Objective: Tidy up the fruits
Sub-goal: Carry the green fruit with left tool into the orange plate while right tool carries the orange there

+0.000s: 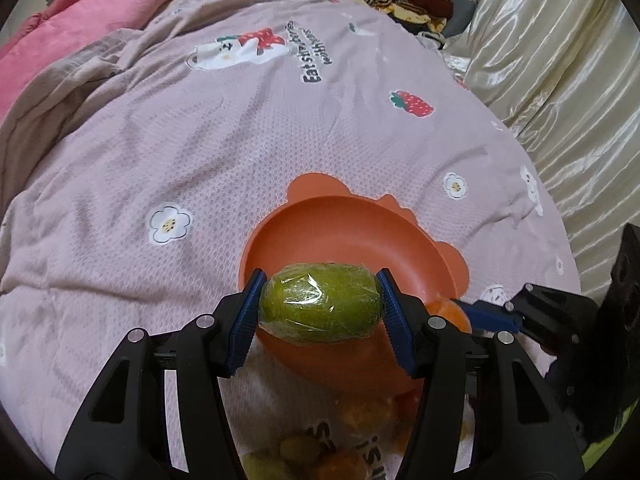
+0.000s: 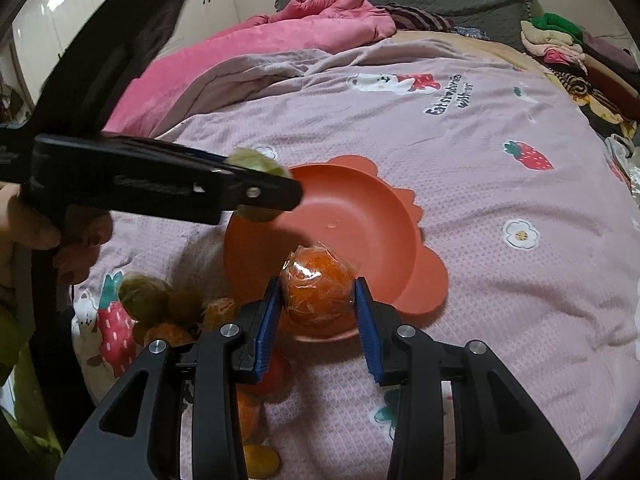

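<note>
Fruit, two pieces, both carried over one dish. We list first a green oval fruit in clear film, pinched end to end by the left gripper above the near rim of the orange-red plastic bowl with lobed handles. Second, a round orange fruit in clear film, clamped by the right gripper over the bowl's near edge. Film is slick; we judge either piece may slide out short of the bowl. Both grippers crowd one rim, so a knock seems possible. Bowl sits on soft pink quilted bedcover and may tip. Loose fruit pile lies beside.
</note>
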The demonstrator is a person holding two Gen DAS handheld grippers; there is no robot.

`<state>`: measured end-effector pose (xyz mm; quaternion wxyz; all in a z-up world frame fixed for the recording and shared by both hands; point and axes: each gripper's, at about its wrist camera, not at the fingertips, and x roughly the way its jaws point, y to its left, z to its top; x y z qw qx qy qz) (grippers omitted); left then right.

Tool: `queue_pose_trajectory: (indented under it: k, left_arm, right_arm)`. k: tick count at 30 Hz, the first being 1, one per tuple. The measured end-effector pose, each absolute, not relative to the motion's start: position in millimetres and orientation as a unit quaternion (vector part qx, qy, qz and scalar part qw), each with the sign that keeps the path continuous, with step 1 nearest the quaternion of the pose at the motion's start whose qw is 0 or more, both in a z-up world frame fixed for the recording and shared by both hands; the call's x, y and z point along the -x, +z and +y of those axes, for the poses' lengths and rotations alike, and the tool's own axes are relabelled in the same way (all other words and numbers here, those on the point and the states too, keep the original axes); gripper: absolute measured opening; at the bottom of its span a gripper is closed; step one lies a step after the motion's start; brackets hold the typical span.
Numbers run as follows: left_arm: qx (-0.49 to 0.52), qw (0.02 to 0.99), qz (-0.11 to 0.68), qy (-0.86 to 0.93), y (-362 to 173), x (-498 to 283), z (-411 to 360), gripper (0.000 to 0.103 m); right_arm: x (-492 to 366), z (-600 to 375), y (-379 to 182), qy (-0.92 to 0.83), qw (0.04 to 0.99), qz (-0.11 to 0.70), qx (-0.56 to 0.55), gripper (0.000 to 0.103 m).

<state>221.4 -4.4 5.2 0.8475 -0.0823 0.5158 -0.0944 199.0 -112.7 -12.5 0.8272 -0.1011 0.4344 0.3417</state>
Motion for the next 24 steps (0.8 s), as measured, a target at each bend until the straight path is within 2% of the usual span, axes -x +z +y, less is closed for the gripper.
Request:
queue_pose_trajectory:
  k: [12,24]
  left_arm:
    - [0.087,0.827,0.545,-0.101,-16.4,-239.6,-3.6,0.048]
    - [0.093,0.830,0.540,-0.103,-15.6,-239.8,-2.0,0.048]
  right_arm:
    - [-202.4,-102.3,-20.4,0.346,0.818,0.445,0.115,0.035]
    - [-203.8,-96.9,-25.7,0.344,0.815,0.451,0.119,0.037]
